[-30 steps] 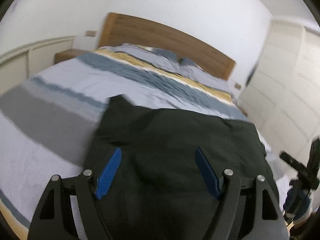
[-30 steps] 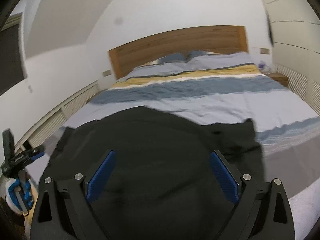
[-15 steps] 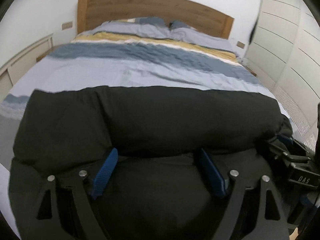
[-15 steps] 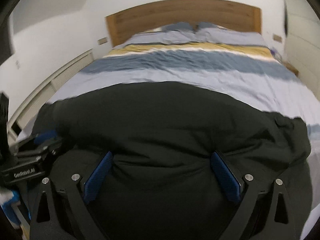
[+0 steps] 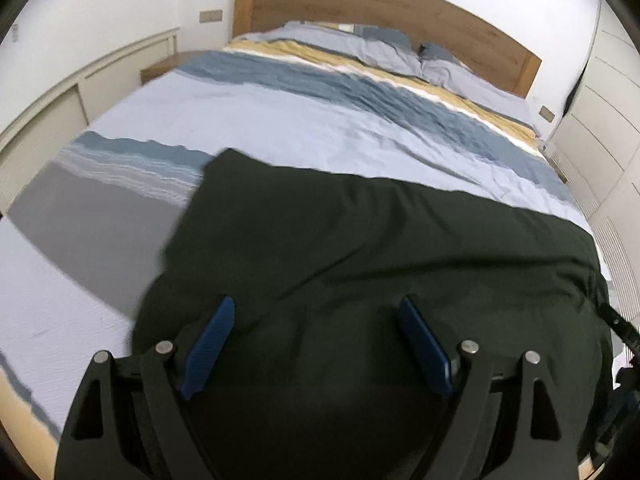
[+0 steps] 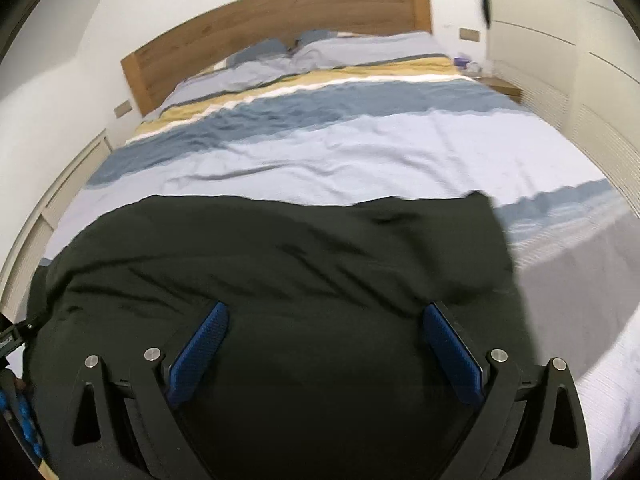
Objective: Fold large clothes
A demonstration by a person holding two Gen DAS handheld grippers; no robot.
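A big dark green-black cloth garment (image 5: pixel 380 264) lies spread on the near end of the bed w/ the striped blue, yellow and grey cover (image 5: pixel 320 120). It looks like a wide flat block w/ a fairly straight far edge, so I think at least one fold is done. It is still wide and has wrinkles, so more folds and some smoothing are prob left.

The left gripper w/ blue pads (image 5: pixel 316 344) hangs just over the near left part of the cloth. Its jaws are wide apart and hold nothing. The right gripper w/ blue pads (image 6: pixel 324 348) sits over the near right part, also wide apart w/ nothing in it. I can't tell if the pads touch the cloth.

Other stuff: a brown wooden headboard (image 5: pixel 380 8) at the far end, pale blue pillows (image 5: pixel 360 46) in front of it, white wall cupboards (image 6: pixel 560 60) on one side and a small wooden bedside table (image 6: pixel 502 86) beside the bed. None of this is near the cloth. Nothing lies on the cloth or blocks the grippers. The bed cover is a bit rumpled past the cloth's far edge.
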